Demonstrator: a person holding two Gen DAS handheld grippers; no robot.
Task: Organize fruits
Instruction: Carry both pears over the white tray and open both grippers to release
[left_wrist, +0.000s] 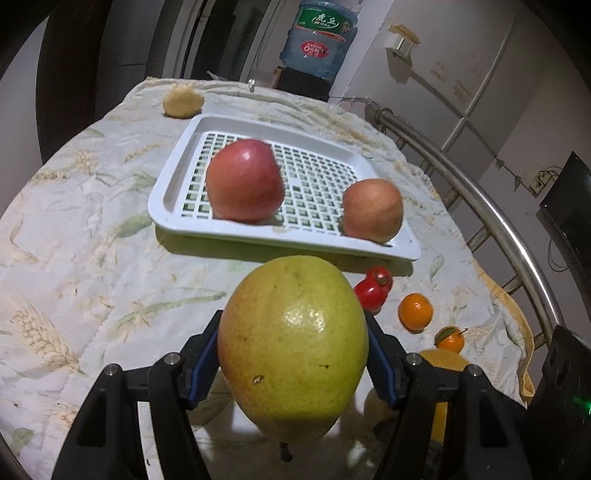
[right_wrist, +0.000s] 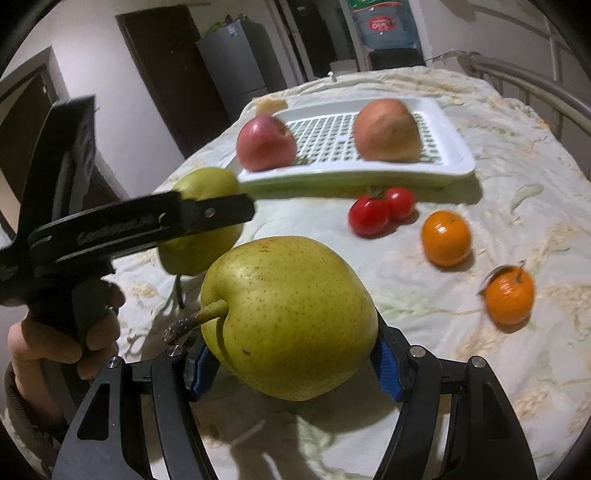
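Both grippers are carrying a pear each toward the white tray, where two apples are already sitting.

Going left to right: the left gripper (left_wrist: 291, 354) is clamping a yellow-green pear (left_wrist: 293, 343) between its blue pads, clear of the patterned cloth (left_wrist: 74, 229) and just short of the tray (left_wrist: 288, 243), which is holding a red apple (left_wrist: 243, 181) and a paler apple (left_wrist: 373, 210). The right gripper (right_wrist: 291, 354) is gripping a speckled green pear (right_wrist: 291, 317), stem pointing left, jaws about half spread around it. The tomatoes (right_wrist: 380, 210) and two oranges (right_wrist: 447, 238) are waiting on the cloth. Next, I judge, each pear needs lowering onto a free patch of tray, clear of the apples. The water bottle (left_wrist: 317, 40) is showing a green and a red label, the print too small to read.
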